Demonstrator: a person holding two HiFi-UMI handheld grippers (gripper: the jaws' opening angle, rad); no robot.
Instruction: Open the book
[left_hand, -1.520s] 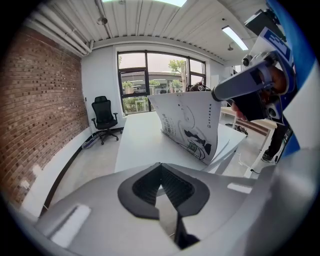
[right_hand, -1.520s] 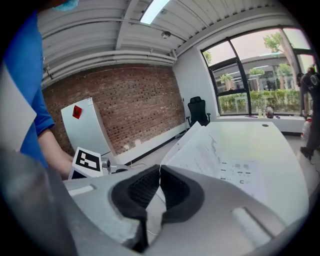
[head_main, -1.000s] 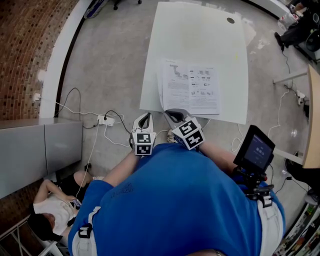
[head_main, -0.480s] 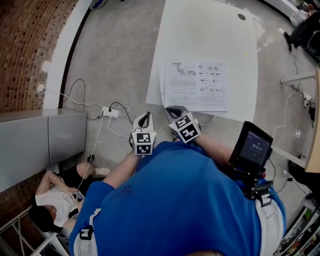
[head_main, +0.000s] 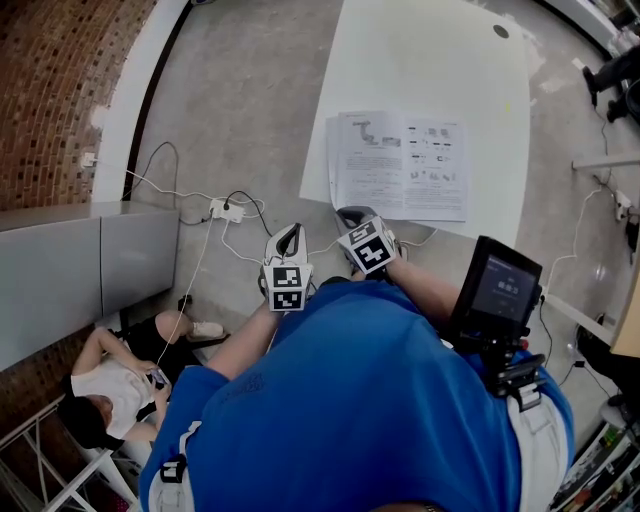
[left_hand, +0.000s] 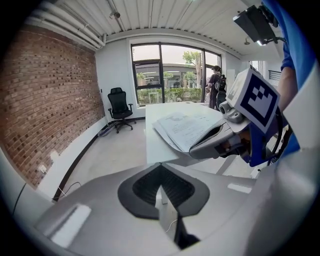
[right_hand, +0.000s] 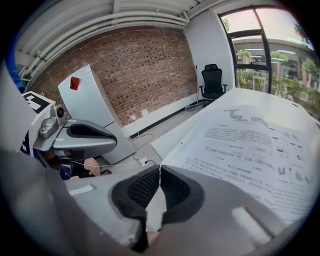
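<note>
While the book is lying open on the worktop, I am holding my left hand-held gripper and right hand-held gripper pressed together, empty.

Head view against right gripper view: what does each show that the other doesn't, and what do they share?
Only the head view shows the screen device mounted at the person's right side. Only the right gripper view shows the right gripper with its jaws closed together and nothing between them, plus the black office chair and the window. Both show the open book lying on the white table, the left gripper and the brick wall.
</note>
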